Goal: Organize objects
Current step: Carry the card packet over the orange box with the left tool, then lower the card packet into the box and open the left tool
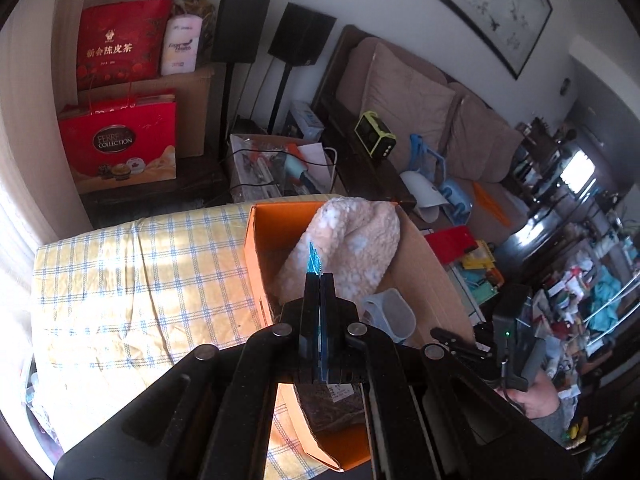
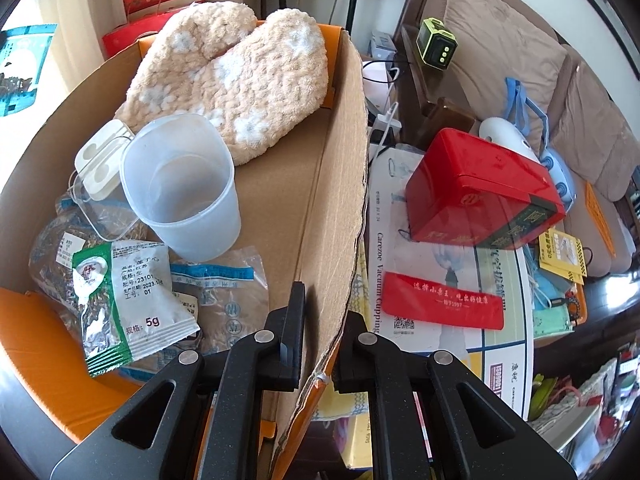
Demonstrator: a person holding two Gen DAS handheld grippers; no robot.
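Two tools: left tool (image 1: 319, 280) pinching teal packet (image 1: 315, 261) edge-on, pointing up-away; right tool (image 2: 320, 316) clamping cardboard box (image 2: 340, 200) wall.

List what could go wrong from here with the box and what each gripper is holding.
1. The left gripper pinches a thin teal packet only by its edge above the cardboard box; it might slip out.
2. The right gripper clamps the box's ragged wall; a pull may tear the cardboard further or tip the box.
3. The translucent cup rests tilted on loose packets and could roll if the box shifts.
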